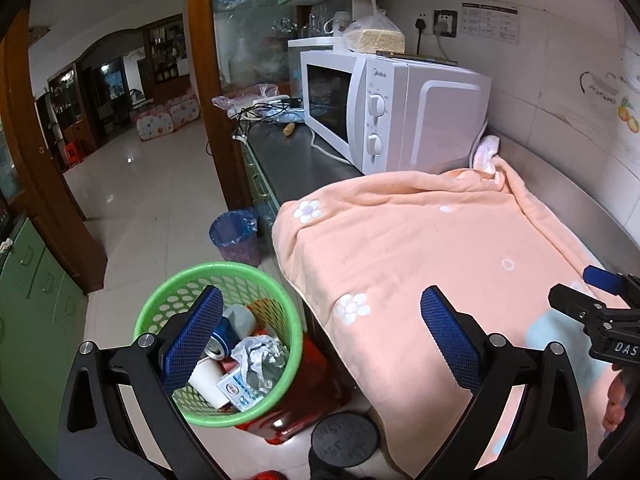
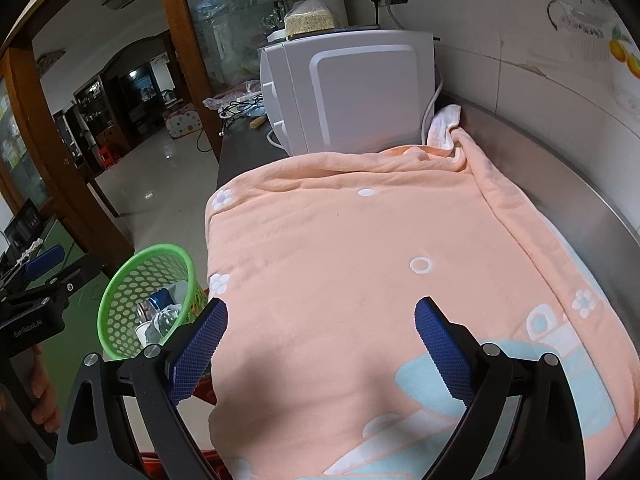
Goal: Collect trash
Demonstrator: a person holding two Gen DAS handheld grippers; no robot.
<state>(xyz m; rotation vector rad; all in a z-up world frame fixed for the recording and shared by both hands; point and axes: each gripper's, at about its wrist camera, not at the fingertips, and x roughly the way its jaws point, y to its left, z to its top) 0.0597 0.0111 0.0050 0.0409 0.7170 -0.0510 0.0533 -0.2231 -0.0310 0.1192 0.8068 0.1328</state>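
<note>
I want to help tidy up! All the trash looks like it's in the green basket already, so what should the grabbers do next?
Probably pull both back and stop. The left gripper and right gripper are both open and hold nothing, the peach blanket shows no litter, and the can and crumpled paper already lie in the green basket.

Quick tally: two grippers in play, the left gripper (image 1: 320, 328) and the right gripper (image 2: 320, 336), both spread wide and empty. One green basket (image 1: 280, 312), one blue-lined bin (image 1: 236, 240), one microwave (image 1: 400, 112), one peach towel (image 1: 420, 248). Inside the basket: one can (image 1: 222, 340), one paper cup (image 1: 208, 384), one crumpled foil wad (image 1: 260, 360).
</note>
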